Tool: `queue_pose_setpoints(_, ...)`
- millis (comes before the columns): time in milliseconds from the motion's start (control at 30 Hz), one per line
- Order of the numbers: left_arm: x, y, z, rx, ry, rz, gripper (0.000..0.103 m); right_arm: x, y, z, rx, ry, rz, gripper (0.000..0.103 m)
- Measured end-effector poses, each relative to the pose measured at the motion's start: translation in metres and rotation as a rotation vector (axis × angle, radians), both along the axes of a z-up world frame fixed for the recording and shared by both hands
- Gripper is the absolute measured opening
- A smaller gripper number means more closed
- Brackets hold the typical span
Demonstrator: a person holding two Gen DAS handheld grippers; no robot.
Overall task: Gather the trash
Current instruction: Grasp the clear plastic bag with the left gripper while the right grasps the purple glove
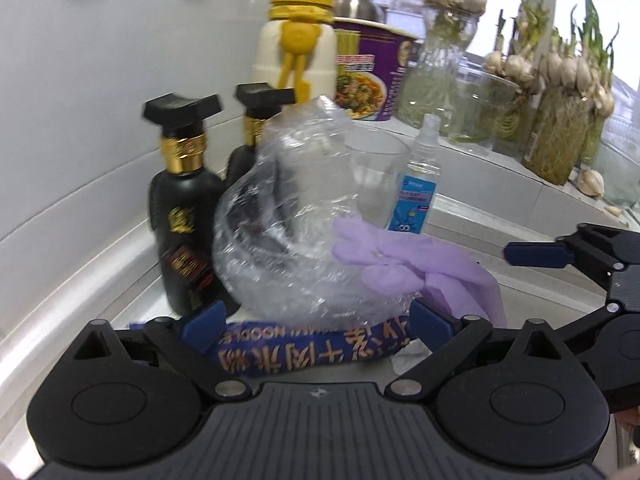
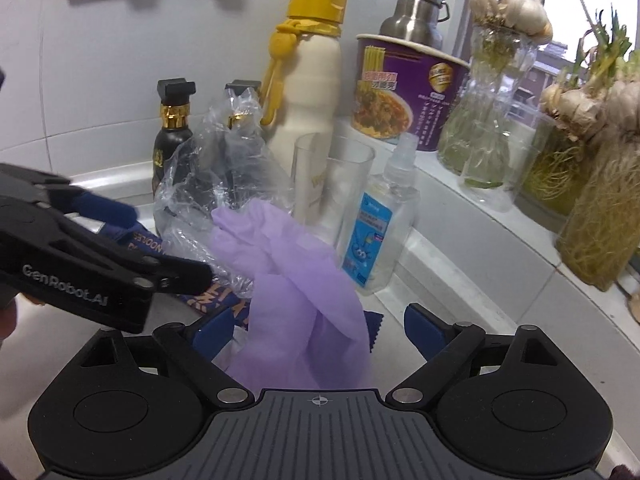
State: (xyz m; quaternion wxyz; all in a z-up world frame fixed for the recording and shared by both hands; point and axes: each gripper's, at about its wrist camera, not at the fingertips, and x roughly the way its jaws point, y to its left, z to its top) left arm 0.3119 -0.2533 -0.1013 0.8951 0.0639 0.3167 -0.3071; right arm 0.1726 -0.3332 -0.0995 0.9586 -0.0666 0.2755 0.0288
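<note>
Wrapper (image 1: 304, 344) long axis crosswise, flat

Bright window daylight, fisheye-warped, slightly blurred

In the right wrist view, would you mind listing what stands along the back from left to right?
Black bottle with gold collar → cream bottle with yellow cap → purple noodle cup → glass jar of sprouting garlic.

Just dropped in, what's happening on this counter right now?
Trash is being gathered. The left gripper is open around the crumpled clear plastic lying on a blue noodle wrapper. The right gripper is open around the purple glove. Neither is gripped yet.
</note>
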Motion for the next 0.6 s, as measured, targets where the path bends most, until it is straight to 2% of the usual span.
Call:
queue_pose_setpoints(67, 0.002, -0.003, 0.001, 0.003, -0.002, -0.019, 0.087, 0.002, -0.001, 0.000, 0.007, 0.006, 0.015, 0.078)
queue_pose_setpoints(133, 0.003, -0.006, 0.001, 0.000, -0.001, -0.029, 0.077, 0.004, -0.001, -0.002, 0.009, 0.015, 0.023, 0.059)
queue_pose_setpoints(167, 0.005, -0.007, 0.001, -0.002, 0.000, -0.029, 0.074, 0.005, -0.002, -0.003, 0.009, 0.020, 0.024, 0.054)
queue_pose_setpoints(233, 0.008, -0.008, 0.002, -0.011, 0.011, -0.025, 0.058, 0.007, -0.003, -0.003, 0.014, 0.029, 0.020, 0.040)
queue_pose_setpoints(267, 0.010, -0.008, 0.002, -0.016, 0.019, -0.021, 0.052, 0.007, -0.004, -0.004, 0.020, 0.032, 0.019, 0.036)
queue_pose_setpoints(300, 0.011, -0.010, 0.002, -0.018, 0.027, -0.018, 0.041, 0.008, -0.005, -0.004, 0.029, 0.036, 0.019, 0.029)
queue_pose_setpoints(433, 0.015, -0.010, 0.004, -0.025, 0.047, 0.000, 0.013, 0.005, -0.009, -0.002, 0.059, 0.043, 0.006, 0.012)
queue_pose_setpoints(600, 0.012, -0.003, 0.015, -0.068, 0.044, 0.037, 0.008, -0.004, -0.017, 0.010, 0.094, 0.013, -0.035, 0.005)
